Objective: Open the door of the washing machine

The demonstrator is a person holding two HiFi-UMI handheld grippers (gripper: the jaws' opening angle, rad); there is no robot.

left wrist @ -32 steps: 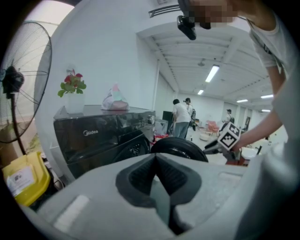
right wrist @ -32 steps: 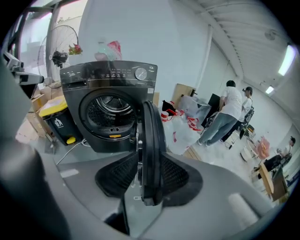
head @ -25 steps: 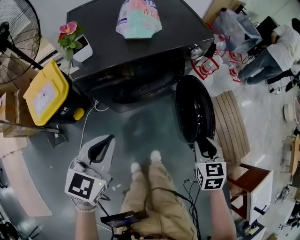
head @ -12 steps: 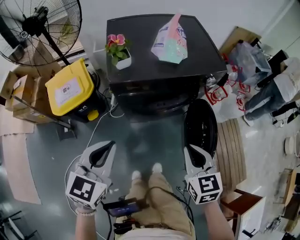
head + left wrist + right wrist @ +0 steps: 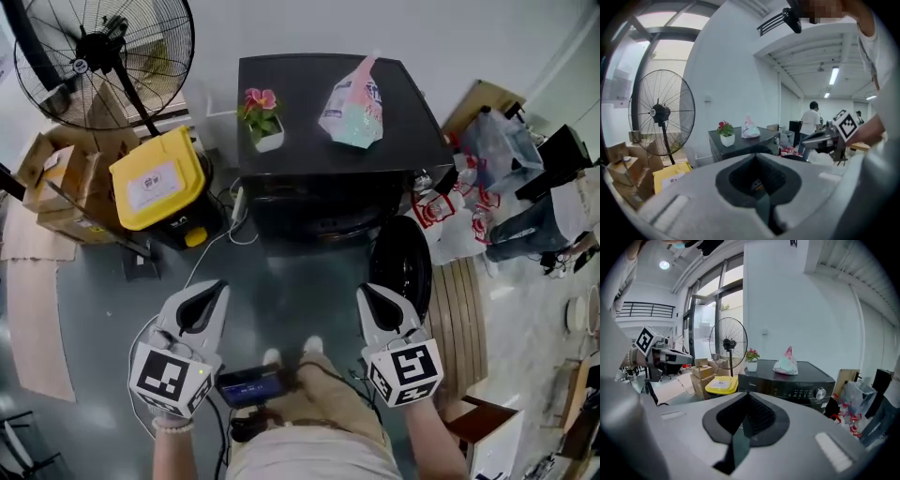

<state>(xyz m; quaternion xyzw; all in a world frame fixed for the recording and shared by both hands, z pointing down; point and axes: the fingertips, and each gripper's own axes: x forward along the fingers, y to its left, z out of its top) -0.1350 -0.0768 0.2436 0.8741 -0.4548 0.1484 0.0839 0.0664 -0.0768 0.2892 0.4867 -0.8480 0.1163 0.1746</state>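
The black washing machine (image 5: 319,211) stands against the far wall, with its round dark door (image 5: 401,267) swung open to the right. In the head view my left gripper (image 5: 217,286) is shut and empty over the floor, left of my feet. My right gripper (image 5: 364,292) is shut too, its jaws having just closed on nothing, just left of the door and apart from it. In the right gripper view the machine's control panel (image 5: 797,391) shows beyond the shut jaws (image 5: 747,397). The left gripper view shows its own shut jaws (image 5: 757,159) and the machine (image 5: 740,143) ahead.
A potted flower (image 5: 264,117) and a pastel bag (image 5: 354,94) sit on the machine. A big fan (image 5: 103,56), a yellow-lidded bin (image 5: 159,183) and cardboard boxes (image 5: 56,187) stand at the left. At the right are a slatted bench (image 5: 466,309), shopping bags (image 5: 441,211) and a person (image 5: 534,225).
Both grippers have risen and drawn back from the machine. The right gripper has left the door's lower edge and its jaws have closed. The door stays open.
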